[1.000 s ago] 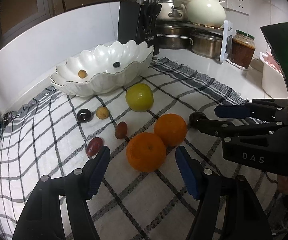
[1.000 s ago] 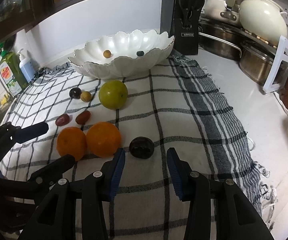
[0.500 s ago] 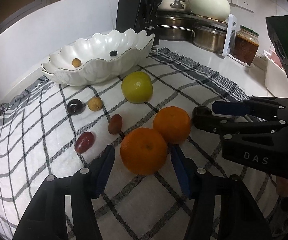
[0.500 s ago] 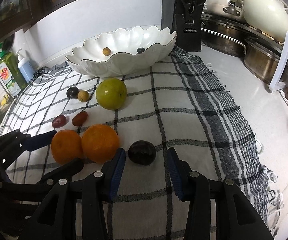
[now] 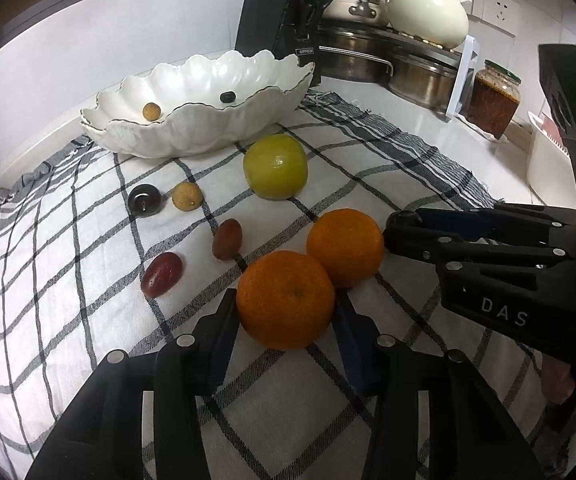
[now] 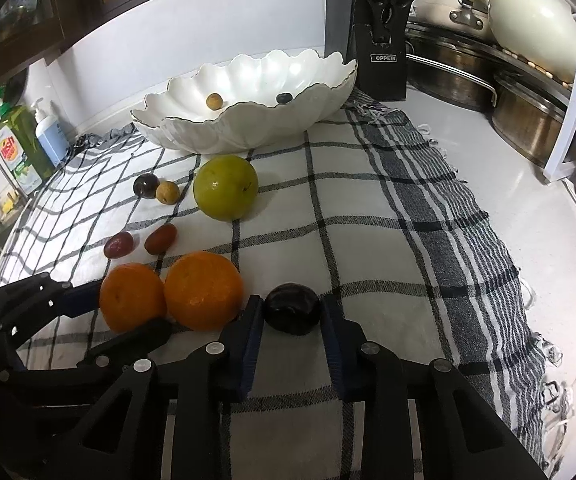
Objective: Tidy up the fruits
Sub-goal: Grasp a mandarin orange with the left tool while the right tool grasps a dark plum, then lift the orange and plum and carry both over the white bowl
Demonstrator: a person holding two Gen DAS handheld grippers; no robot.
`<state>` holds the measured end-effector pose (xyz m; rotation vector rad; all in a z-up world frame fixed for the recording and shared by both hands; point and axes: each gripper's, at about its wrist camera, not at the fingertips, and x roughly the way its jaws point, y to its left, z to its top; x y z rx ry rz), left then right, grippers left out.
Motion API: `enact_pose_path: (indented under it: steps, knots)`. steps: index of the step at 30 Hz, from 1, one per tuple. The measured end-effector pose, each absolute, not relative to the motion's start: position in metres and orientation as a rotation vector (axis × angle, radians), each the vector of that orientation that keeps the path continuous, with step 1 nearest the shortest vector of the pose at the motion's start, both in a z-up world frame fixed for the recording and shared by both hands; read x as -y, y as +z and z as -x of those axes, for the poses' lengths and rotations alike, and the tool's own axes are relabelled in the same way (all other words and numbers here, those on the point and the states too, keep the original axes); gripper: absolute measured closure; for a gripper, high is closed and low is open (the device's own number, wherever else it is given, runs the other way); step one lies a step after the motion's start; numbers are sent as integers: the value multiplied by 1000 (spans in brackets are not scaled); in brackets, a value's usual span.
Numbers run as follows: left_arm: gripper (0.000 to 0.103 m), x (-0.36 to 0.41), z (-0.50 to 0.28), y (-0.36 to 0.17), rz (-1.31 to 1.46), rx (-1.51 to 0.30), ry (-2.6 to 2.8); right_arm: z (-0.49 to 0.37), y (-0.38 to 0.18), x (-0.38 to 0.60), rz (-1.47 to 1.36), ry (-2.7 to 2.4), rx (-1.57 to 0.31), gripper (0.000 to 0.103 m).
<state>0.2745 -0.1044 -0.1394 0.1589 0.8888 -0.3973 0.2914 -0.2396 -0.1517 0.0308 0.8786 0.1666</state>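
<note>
A scalloped white bowl (image 6: 248, 120) sits at the back of the checked cloth (image 6: 368, 240) on the worktop. In front, the left tongs (image 5: 284, 308) pinch the nearer orange (image 5: 286, 300); the right tongs (image 6: 290, 312) close on a dark plum (image 6: 292, 309).

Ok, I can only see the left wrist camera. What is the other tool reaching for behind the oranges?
Observer: A dark round fruit. It lies between the right tool's fingers, beside the nearer orange.
Operator: Is it squeezed?
Observer: The fingers sit close on both sides. I can't tell if they touch it.
Operator: What's way over on my left?
Observer: A green soap bottle, standing past the checked cloth's edge.
</note>
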Motion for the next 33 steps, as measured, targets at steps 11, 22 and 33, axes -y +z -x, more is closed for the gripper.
enact_pose_path:
  steps: [11, 22, 33]
  knots:
    - [58, 97, -269, -121, -117, -858, -405, -276, -135, 239, -43, 154, -841, 73]
    - [58, 84, -264, -91, -88, -783, -403, -260, -105, 227, -29, 150, -759, 73]
    - [58, 66, -257, -61, -75, -699, -397, -249, -75, 210, -13, 148, -673, 73]
